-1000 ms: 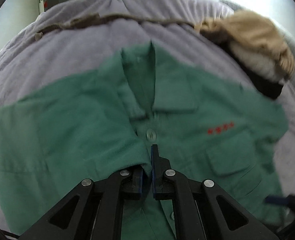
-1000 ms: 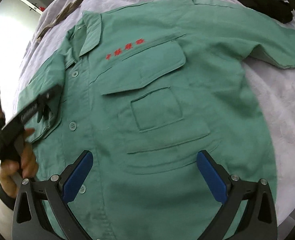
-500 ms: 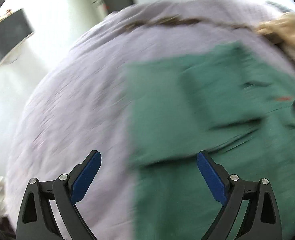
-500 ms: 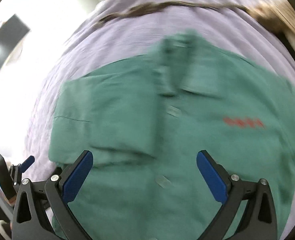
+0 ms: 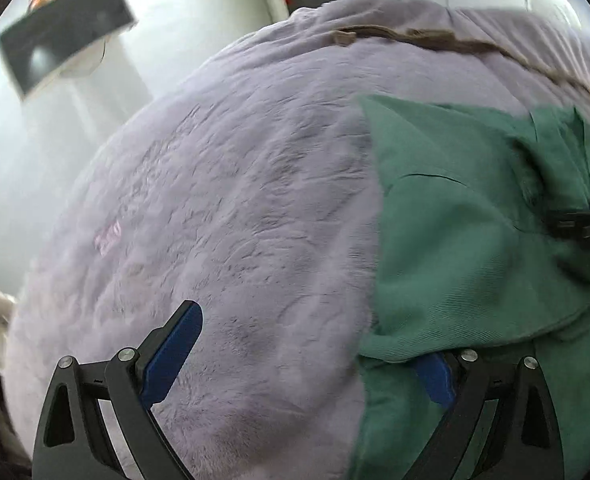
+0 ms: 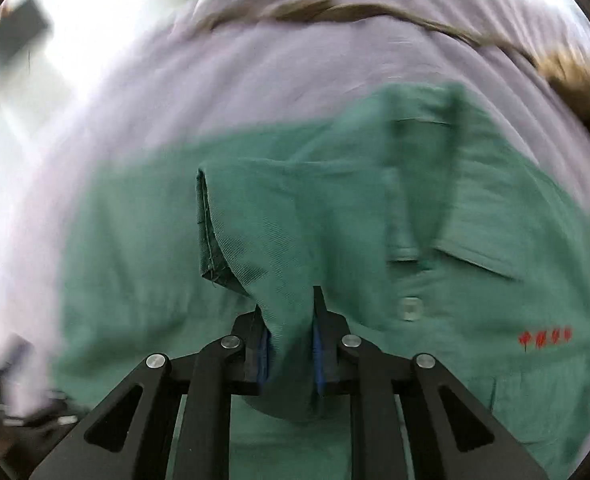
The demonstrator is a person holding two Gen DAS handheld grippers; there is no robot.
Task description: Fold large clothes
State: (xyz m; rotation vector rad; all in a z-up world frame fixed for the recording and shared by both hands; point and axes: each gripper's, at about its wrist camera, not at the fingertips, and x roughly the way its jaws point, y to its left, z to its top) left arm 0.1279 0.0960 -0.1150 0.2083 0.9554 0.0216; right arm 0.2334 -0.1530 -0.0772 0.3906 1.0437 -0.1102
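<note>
A green work shirt (image 6: pixel 435 240) with red lettering on the chest lies on a lilac plush bed cover (image 5: pixel 235 220). Its left sleeve is folded in over the front. My right gripper (image 6: pixel 289 320) is shut on the folded sleeve cloth (image 6: pixel 263 248) near the cuff and holds it just above the shirt front. My left gripper (image 5: pixel 311 344) is open at the shirt's left edge (image 5: pixel 455 260); its right finger lies under a fold of green cloth, its left finger over bare cover. The right gripper shows as a dark shape at the right edge of the left wrist view (image 5: pixel 583 224).
A brown belt or strap (image 5: pixel 415 36) lies across the far side of the bed. A dark screen (image 5: pixel 63 52) hangs on the white wall to the left. The bed's left edge drops off near the frame's left side.
My right gripper has shut on the sleeve cloth and lifted it over the shirt front. My left gripper let go, opened and swung left to the shirt's edge.
</note>
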